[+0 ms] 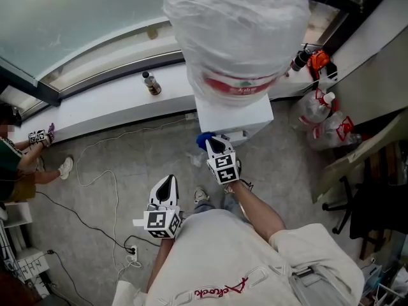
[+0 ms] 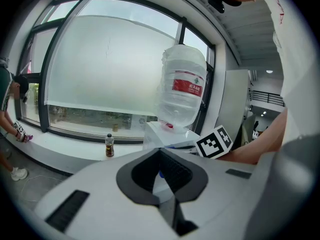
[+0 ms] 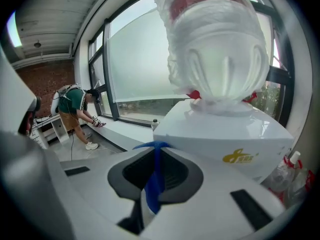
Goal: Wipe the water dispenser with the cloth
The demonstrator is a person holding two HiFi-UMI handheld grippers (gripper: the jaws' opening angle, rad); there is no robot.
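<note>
While right tongs (image 3: 156,151) clamp the blue cloth (image 3: 151,184) — clear only in their own view — left tongs (image 2: 160,153) look closed, empty.

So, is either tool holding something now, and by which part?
The right tool grips the blue cloth by a bunched fold; the left tool holds nothing.

we see the water dispenser (image 3: 235,134) cased in smooth, glossy white plastic. the bottle (image 1: 239,30) on it is clear plastic under crinkled, shiny film. the cloth (image 3: 151,184) is soft, matt blue fabric. the right gripper (image 3: 156,148) has a matt pale plastic shell and dark ribbed pads (image 3: 172,176). the floor (image 1: 108,164) looks like rough grey concrete.
</note>
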